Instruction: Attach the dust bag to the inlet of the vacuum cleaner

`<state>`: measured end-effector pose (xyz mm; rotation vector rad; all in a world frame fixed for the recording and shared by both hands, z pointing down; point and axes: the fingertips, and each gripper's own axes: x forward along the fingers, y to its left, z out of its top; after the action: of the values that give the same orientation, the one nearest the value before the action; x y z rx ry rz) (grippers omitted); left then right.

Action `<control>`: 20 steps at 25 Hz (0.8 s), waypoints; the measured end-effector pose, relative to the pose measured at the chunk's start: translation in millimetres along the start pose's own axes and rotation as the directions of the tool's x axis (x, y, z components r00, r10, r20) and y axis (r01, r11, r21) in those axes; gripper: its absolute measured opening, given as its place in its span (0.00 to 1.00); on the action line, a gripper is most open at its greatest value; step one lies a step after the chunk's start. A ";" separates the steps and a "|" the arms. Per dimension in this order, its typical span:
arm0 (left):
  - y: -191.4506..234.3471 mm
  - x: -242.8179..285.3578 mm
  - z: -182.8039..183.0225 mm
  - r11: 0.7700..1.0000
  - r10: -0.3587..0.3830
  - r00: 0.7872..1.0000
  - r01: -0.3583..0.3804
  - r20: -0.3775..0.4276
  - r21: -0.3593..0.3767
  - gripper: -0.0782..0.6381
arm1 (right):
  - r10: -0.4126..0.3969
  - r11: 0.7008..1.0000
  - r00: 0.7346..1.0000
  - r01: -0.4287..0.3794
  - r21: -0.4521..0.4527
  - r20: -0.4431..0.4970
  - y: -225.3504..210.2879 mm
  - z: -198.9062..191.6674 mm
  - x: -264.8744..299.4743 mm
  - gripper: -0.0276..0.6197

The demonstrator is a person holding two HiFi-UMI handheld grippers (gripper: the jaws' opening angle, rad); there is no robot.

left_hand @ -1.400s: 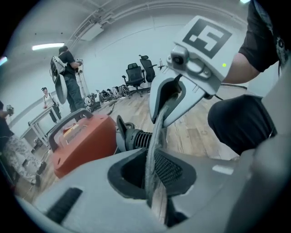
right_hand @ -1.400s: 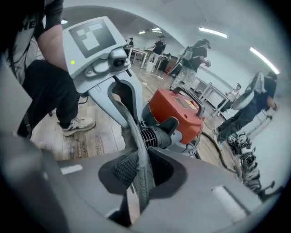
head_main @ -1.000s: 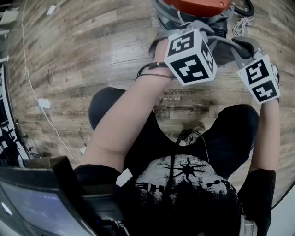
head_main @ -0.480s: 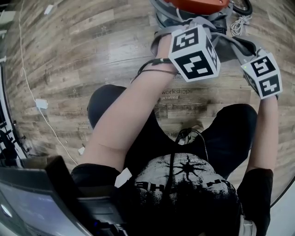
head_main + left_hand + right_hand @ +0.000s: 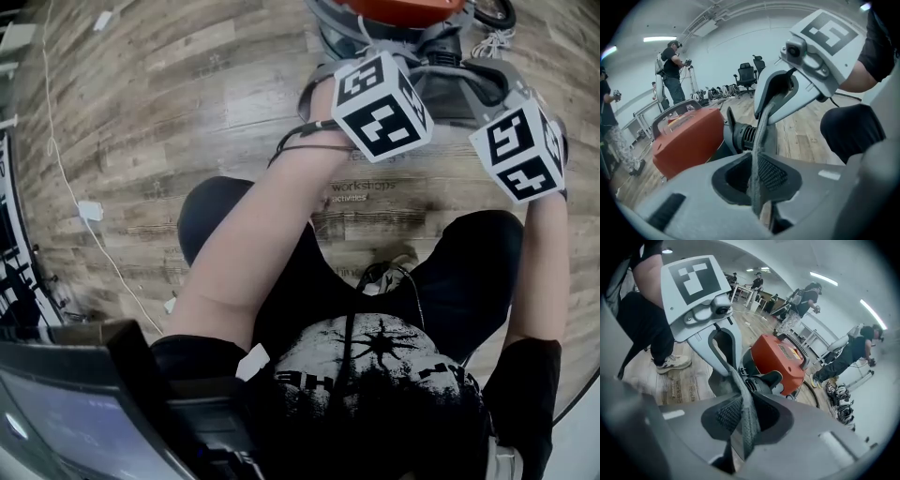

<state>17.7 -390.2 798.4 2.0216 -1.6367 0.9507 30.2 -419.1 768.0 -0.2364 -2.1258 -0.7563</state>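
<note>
Left gripper (image 5: 757, 187) and right gripper (image 5: 739, 423) both nipped nearly closed on dust bag (image 5: 754, 159) edges. Soft, light, floppy cloth, stretched just before vacuum cleaner (image 5: 686, 140) inlet (image 5: 743, 137) — best gripped near the opening's rim

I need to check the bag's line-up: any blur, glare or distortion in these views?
Head view: even light, heavy fisheye, vacuum cropped at the top edge. Left gripper view: bag close and soft, vacuum sharper, corners dark. Right gripper view: same softness on the bag, bright ceiling strips, no glare on the vacuum.
</note>
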 end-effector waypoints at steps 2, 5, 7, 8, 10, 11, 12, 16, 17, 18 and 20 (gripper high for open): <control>-1.0 0.8 1.4 1.000 0.002 1.000 -0.002 -0.003 0.011 0.16 | 0.000 1.000 1.000 0.000 0.002 0.012 0.4 -2.7 -0.6 0.13; -2.0 -3.3 16.3 0.999 0.017 0.999 -0.019 0.041 0.035 0.16 | 0.006 0.994 0.999 -0.011 0.104 0.052 -0.5 -17.4 -3.2 0.12; -2.3 -6.4 27.6 0.998 0.030 0.997 -0.034 0.076 0.056 0.17 | 0.009 0.983 0.998 -0.022 0.182 0.070 0.4 -28.0 -2.4 0.12; -1.5 -7.2 31.4 0.997 0.035 0.995 -0.041 0.088 0.066 0.17 | 0.012 0.977 0.997 -0.027 0.211 0.073 1.0 -31.8 -1.1 0.12; 2.4 -6.6 34.9 0.996 0.037 0.994 -0.045 0.104 0.073 0.18 | 0.014 0.971 0.998 -0.030 0.236 0.067 -0.5 -35.2 1.9 0.12; 4.0 -5.6 35.5 0.997 0.030 0.994 -0.037 0.109 0.064 0.18 | 0.012 0.973 0.998 -0.025 0.229 0.056 -2.5 -35.4 2.2 0.12; 4.3 -4.7 35.3 0.999 0.018 0.994 -0.023 0.112 0.045 0.18 | 0.007 0.978 0.999 -0.016 0.209 0.043 -4.5 -34.7 1.4 0.11; 1.4 -5.2 19.7 1.000 -0.017 0.997 0.019 0.069 -0.022 0.16 | -0.030 0.997 1.000 0.030 0.077 0.007 -7.8 -16.2 -1.6 0.11; -0.2 -4.2 14.7 0.999 -0.028 0.998 0.030 0.049 -0.034 0.15 | -0.041 0.998 0.999 0.041 0.044 -0.002 -8.1 -10.8 -2.3 0.11; -2.5 -2.8 10.4 0.998 -0.040 0.999 0.042 0.031 -0.048 0.15 | -0.051 0.999 0.999 0.052 0.012 -0.013 -7.8 -6.7 -3.1 0.11; -6.0 -1.2 4.8 0.997 -0.051 0.999 0.051 0.005 -0.061 0.15 | -0.068 0.997 0.997 0.066 -0.041 -0.032 -5.9 -1.5 -4.5 0.11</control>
<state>24.6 -391.0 795.0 2.0158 -1.5886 0.8695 31.5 -424.2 762.6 -0.1736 -2.0973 -0.8372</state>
